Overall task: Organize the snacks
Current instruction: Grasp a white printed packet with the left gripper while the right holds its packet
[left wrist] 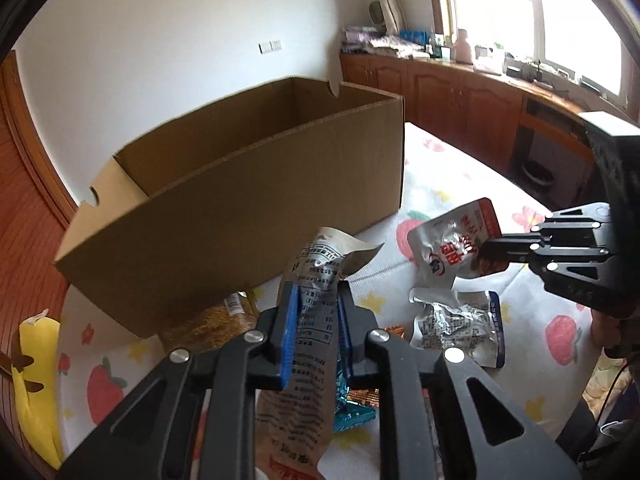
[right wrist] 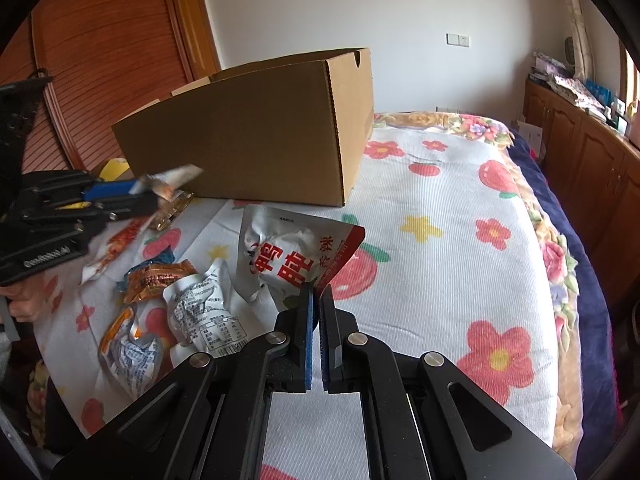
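While both tools hang over the bed, the left gripper has its blue-padded fingers pinched on a long, crinkled tan snack packet printed with small black text, its torn-looking top flopping toward the cardboard box. Seen from the right wrist, that gripper sits low at the left with the packet's end blurred beyond it. Across from it, the right gripper is nearly closed, its blue pads nipping the red corner of a white foil pouch with bold red characters; from the left wrist the same pouch hangs off the black fingertips, lifted clear of the cloth. More snacks lie loose on the bedspread: a crumpled silver wrapper with printed text, an orange packet, and a silver-and-orange pouch, all close together to the left of the held pouch. Something golden and clear rests against the box's near wall, though what it is I cannot tell. The box stands open-topped, corrugated, with notched flaps. Under everything is a white ribbed spread with red flowers, strawberries and yellow stars. Wooden cabinets run beneath a bright window, and a slatted wooden door stands behind the box.
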`<state>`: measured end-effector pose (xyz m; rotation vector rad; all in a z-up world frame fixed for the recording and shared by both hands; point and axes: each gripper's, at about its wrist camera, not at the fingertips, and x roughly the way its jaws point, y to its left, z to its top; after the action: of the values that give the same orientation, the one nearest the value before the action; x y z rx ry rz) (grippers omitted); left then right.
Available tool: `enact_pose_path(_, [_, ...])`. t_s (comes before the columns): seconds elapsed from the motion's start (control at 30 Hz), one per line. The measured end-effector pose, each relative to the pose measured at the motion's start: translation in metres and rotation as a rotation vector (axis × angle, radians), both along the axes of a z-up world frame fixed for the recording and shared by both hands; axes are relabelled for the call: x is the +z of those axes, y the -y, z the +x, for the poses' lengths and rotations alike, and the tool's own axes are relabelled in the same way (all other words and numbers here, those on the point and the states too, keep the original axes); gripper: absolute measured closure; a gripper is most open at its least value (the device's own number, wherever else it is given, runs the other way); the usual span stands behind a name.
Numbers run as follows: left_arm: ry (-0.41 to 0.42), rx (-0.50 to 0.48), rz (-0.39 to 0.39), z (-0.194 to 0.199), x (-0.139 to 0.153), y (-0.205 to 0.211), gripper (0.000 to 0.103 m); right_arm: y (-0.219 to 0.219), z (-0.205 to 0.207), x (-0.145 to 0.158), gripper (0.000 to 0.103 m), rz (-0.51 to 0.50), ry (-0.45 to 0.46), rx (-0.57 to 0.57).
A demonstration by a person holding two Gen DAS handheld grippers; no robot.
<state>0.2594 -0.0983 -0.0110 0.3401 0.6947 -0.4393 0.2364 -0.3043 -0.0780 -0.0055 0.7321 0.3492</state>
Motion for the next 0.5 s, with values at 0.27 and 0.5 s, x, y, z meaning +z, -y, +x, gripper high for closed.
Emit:
enact_pose_path(0.27, [0.060, 0.030, -0.037, -0.006, 0.004, -0.013, 0.089, -0.001, 0.001, -0.001, 0.103, -0.006, -0.004, -0.003])
enact_pose_path(0.5, [0.102, 0.070, -0.094, -0.019, 0.021, -0.021, 0.089, -0.001, 0.001, 0.000, 0.103, -0.006, 0.000, -0.006])
